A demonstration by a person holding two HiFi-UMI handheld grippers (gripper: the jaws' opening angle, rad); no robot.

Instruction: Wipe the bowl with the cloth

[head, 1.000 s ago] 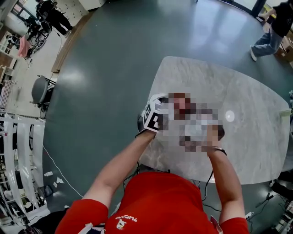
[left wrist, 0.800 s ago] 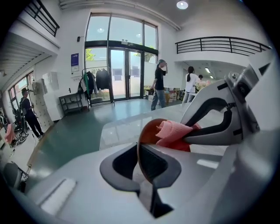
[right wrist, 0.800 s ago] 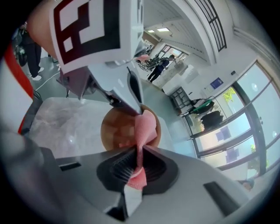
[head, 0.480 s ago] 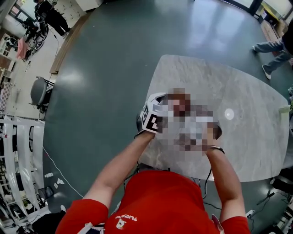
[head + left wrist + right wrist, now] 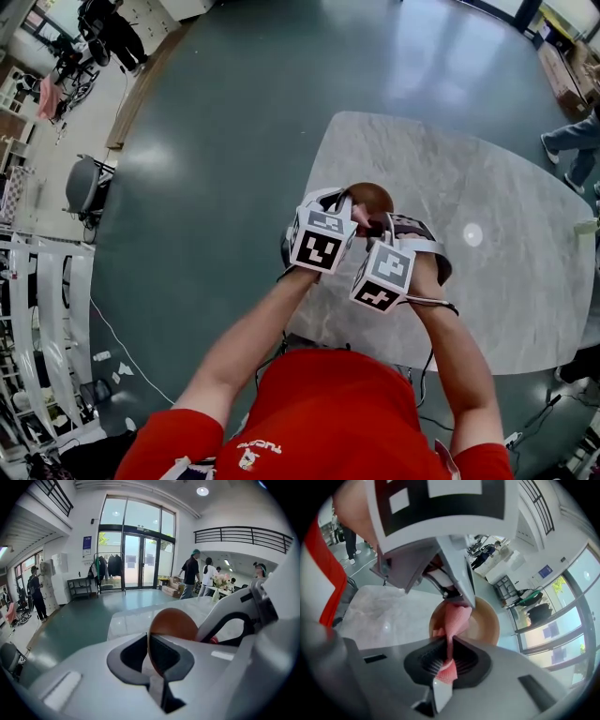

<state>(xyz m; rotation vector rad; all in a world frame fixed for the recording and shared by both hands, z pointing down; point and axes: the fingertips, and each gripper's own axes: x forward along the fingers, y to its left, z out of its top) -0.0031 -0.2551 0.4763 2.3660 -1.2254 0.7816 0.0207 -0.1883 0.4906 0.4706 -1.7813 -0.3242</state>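
Note:
A brown bowl (image 5: 368, 196) is held up over the near-left part of the marble table (image 5: 506, 178). My left gripper (image 5: 149, 641) is shut on the bowl's rim, and the bowl (image 5: 173, 624) stands edge-on between its jaws. My right gripper (image 5: 449, 656) is shut on a pink cloth (image 5: 454, 618), which reaches down into the tan inside of the bowl (image 5: 485, 620). In the right gripper view the left gripper (image 5: 457, 585) pinches the rim from above. Both marker cubes hide the jaws in the head view.
The table's curved left edge (image 5: 314, 178) lies just beside my hands, with green floor beyond it. A grey chair (image 5: 84, 187) stands far left. Several people (image 5: 192, 576) stand near tables at the back of the hall.
Both hands stay at the same spot over the table. A blurred patch hides the grippers and bowl in the earlier frames. A person at the far right has walked on.

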